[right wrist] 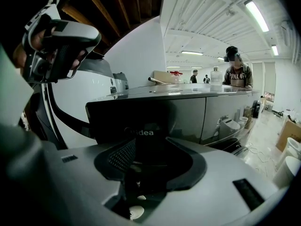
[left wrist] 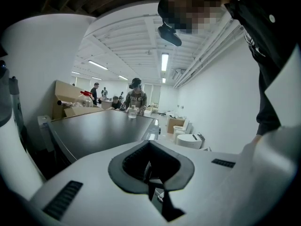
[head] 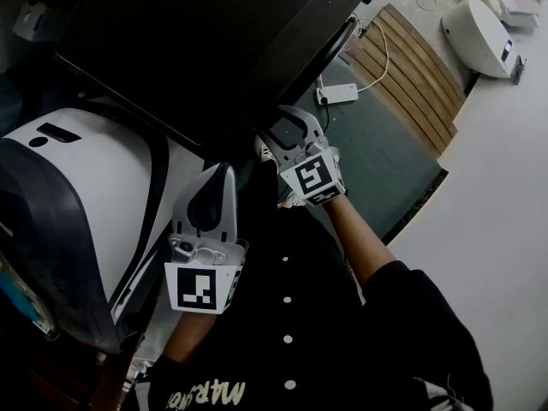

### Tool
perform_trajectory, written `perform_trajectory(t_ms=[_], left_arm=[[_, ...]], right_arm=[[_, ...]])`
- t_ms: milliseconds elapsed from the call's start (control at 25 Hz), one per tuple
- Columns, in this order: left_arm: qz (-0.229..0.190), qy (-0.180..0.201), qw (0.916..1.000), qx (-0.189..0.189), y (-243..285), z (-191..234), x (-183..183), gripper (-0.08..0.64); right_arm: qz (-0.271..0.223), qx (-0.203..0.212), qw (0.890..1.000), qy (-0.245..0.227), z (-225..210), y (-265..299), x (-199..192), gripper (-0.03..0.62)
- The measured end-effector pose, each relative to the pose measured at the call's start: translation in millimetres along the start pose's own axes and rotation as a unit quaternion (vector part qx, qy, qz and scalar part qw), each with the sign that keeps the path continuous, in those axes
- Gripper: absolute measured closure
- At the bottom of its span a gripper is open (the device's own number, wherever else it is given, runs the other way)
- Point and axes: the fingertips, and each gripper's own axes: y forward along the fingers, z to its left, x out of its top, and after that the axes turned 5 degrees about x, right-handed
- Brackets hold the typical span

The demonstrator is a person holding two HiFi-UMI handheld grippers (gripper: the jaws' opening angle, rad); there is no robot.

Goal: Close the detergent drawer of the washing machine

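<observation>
The washing machine [head: 197, 50] is dark and glossy and fills the top of the head view. My right gripper [head: 287, 131] is shut and empty, its tips up against the machine's front edge. In the right gripper view the shut jaws of the right gripper [right wrist: 150, 147] sit right at a dark front panel with a Midea logo [right wrist: 143, 121], which looks like the detergent drawer's face. Whether that panel is flush with the front I cannot tell. My left gripper [head: 210, 182] is shut on nothing, lower and to the left, apart from the machine. The left gripper [left wrist: 149, 147] looks out across the dark top [left wrist: 103, 128].
A white and dark appliance [head: 77, 195] stands close at the left. On the floor to the right lie a power strip [head: 338, 94], wooden slats [head: 411, 67] and a white fixture [head: 479, 32]. A person [right wrist: 237, 72] stands beyond the machine, and cardboard boxes [left wrist: 70, 100] lie further back.
</observation>
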Motion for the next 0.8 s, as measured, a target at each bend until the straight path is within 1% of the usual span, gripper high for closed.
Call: perform_trajectory(t_ms=[200, 360, 480, 600, 680, 800], left_arm=[[0.006, -0.007, 0.9999, -0.003, -1, -5, 1, 0.554], [-0.018, 0.011, 0.9997, -0.008, -1, -6, 9, 0.554], [-0.025, 0.020, 0.9994, -0.012, -2, -8, 16, 0.554], [-0.041, 0.025, 0.9987, -0.016, -3, -11, 26, 0.554], [-0.046, 0.028, 0.9983, -0.020, -4, -15, 32, 0.554], [-0.049, 0.032, 0.9980, -0.027, -6, -19, 37, 0.554]], right_arm=[[0.003, -0.001, 1.000, -0.004, 0, 1, 0, 0.388], [0.010, 0.002, 1.000, 0.001, 0, 1, -1, 0.391], [0.031, 0.002, 1.000, -0.001, 0, 3, -4, 0.391], [0.048, 0.000, 0.999, 0.006, 1, 3, -6, 0.393], [0.045, -0.005, 0.999, 0.008, 0, -5, 0, 0.422], [0.022, -0.018, 1.000, 0.003, -6, -25, 16, 0.461]])
